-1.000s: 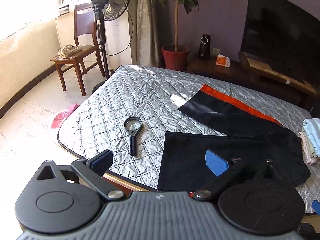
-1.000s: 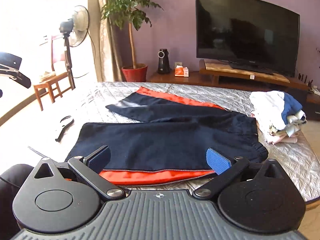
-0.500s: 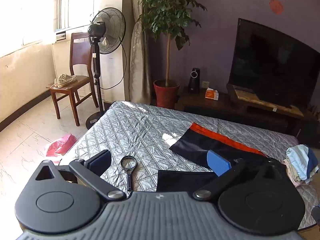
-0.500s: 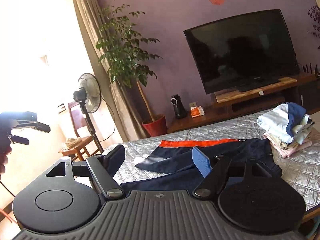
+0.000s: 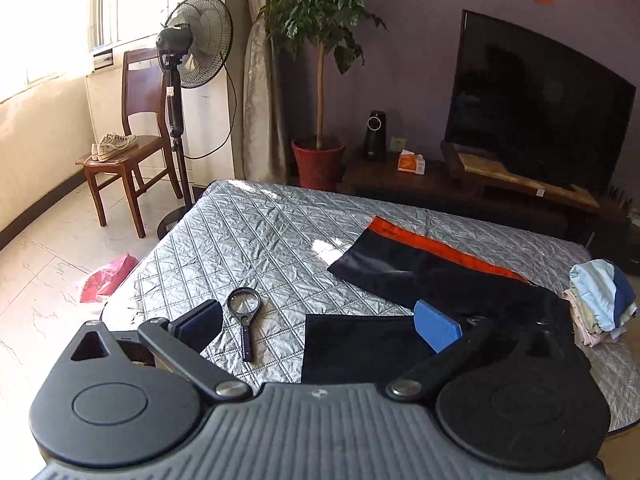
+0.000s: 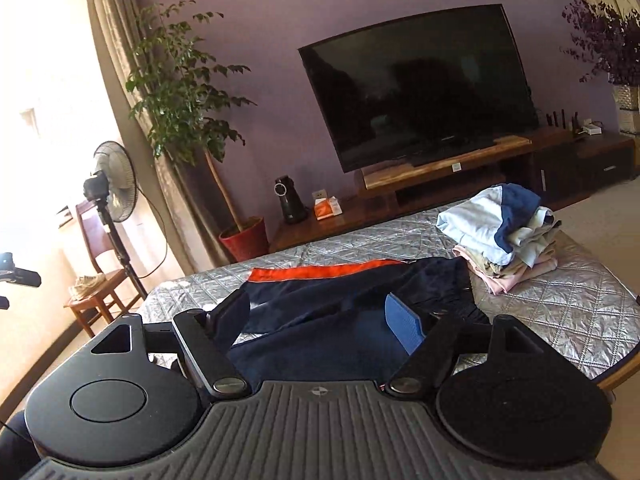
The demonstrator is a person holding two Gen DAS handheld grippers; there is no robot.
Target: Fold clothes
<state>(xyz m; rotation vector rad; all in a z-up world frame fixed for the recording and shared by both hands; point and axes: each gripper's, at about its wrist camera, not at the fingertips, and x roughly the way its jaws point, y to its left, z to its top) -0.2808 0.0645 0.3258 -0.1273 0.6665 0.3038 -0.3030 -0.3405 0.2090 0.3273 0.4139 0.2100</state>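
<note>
Dark navy trousers with an orange side stripe [image 5: 420, 272] lie spread on the silver quilted table [image 5: 260, 240], both legs pointing left. They also show in the right wrist view [image 6: 320, 312]. My left gripper [image 5: 320, 320] is open and empty, held above the near edge over the nearer leg's hem. My right gripper [image 6: 320, 316] is open and empty, raised above the trousers near the table's near edge.
A stack of folded clothes [image 6: 500, 240] sits at the table's right end and shows in the left wrist view [image 5: 600, 300]. A magnifying glass [image 5: 244, 312] lies left of the trousers. A chair [image 5: 128, 152], fan [image 5: 192, 60], plant [image 5: 320, 80] and TV [image 6: 420, 88] stand beyond.
Both grippers have lifted and tilted up from the trousers, so more of the room shows. The left gripper then dipped back slightly. The trousers have not moved.
</note>
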